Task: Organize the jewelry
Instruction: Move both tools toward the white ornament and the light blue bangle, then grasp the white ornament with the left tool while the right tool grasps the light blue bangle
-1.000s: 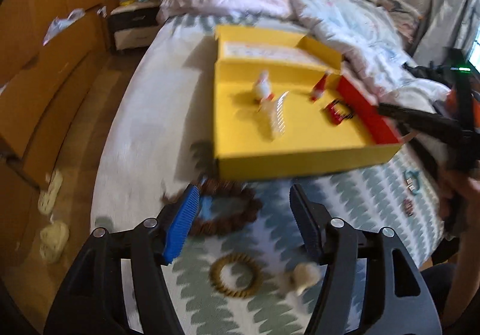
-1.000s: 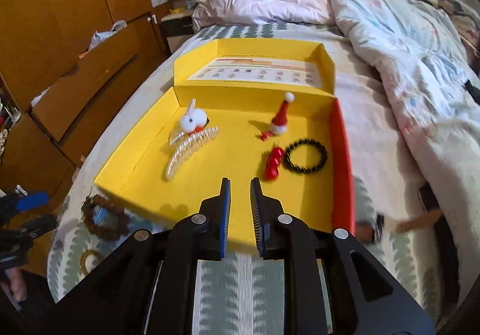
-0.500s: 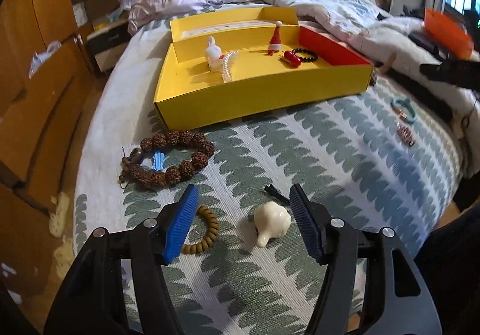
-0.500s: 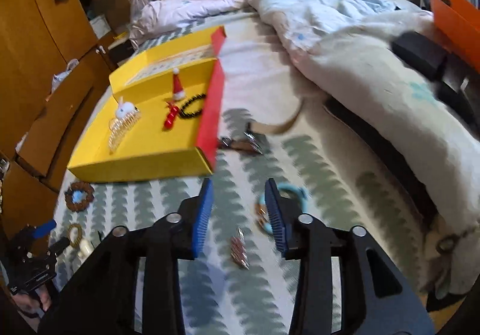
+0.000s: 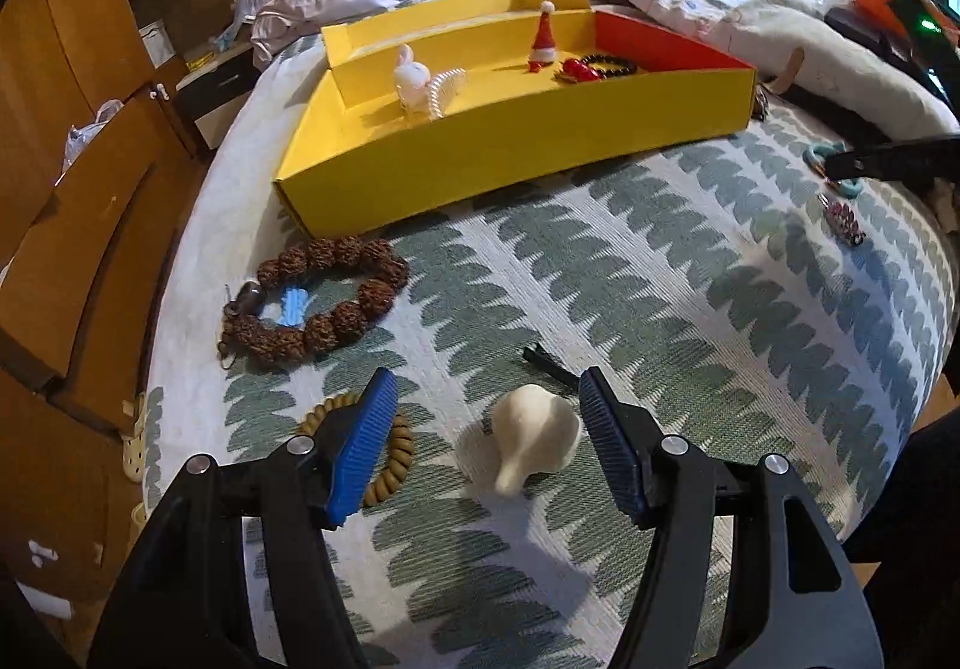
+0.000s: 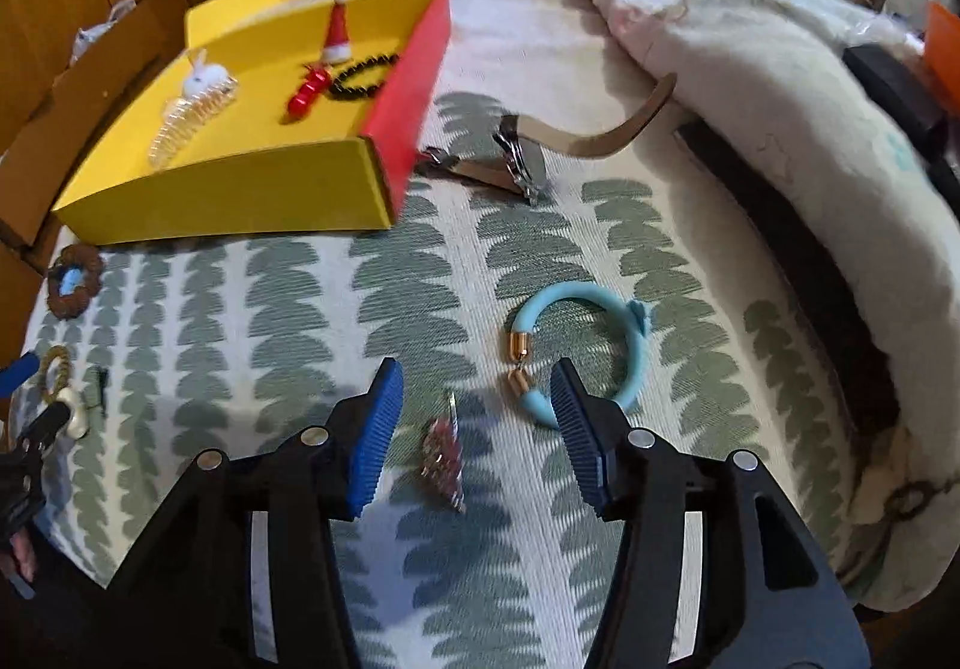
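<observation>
Free room and obstacles on the bed, around the two open grippers

The left gripper [image 5: 483, 432] has its fingers wide apart with the cream hair clip [image 5: 536, 435] between them; the tan coil ring [image 5: 384, 456] lies under the left finger, and a small black pin [image 5: 547, 360] lies just ahead. Further ahead, the brown bead bracelet [image 5: 315, 300] and the tall front wall of the yellow box [image 5: 516, 153] block a low straight path, while the patterned bed cover [image 5: 690, 273] to the right is open. The right gripper [image 6: 477, 423] stands over the glittery red clip [image 6: 443, 456]; the blue bangle [image 6: 591, 351] lies just beside its right finger, and the folded duvet [image 6: 810, 129] closes the right side.
</observation>
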Demonstrator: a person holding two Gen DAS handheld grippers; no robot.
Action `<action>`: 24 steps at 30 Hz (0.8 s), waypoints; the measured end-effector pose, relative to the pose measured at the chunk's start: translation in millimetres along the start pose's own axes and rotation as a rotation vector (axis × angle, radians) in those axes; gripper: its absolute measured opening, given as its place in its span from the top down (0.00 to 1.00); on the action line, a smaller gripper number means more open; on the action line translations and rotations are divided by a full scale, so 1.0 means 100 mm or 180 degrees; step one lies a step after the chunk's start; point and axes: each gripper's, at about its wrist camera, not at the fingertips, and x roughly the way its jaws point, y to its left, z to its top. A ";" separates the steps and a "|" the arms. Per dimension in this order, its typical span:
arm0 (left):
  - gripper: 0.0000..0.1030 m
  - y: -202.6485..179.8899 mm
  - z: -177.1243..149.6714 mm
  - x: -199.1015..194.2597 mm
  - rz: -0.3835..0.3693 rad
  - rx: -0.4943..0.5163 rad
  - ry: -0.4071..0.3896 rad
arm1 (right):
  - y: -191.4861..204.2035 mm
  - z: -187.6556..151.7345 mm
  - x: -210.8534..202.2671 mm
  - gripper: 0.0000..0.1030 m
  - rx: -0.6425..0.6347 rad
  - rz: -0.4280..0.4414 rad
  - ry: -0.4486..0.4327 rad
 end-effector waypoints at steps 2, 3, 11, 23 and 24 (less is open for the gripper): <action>0.39 -0.05 0.00 0.04 0.0013 0.0046 0.0039 | -0.01 0.06 0.08 0.47 0.0015 -0.0077 0.0079; 0.39 -0.07 0.00 0.06 0.0022 0.0051 0.0059 | -0.03 0.11 0.08 0.47 0.0040 -0.0042 0.0038; 0.39 -0.07 -0.01 0.20 -0.0101 -0.0037 0.0242 | -0.14 0.23 0.34 0.49 0.0277 -0.0096 0.0261; 0.62 -0.06 -0.02 0.29 -0.0241 -0.0094 0.0348 | -0.23 0.34 0.39 0.82 0.0439 -0.0182 0.0187; 0.63 -0.05 -0.02 0.29 -0.0249 -0.0101 0.0346 | -0.24 0.34 0.39 0.85 0.0456 -0.0178 0.0178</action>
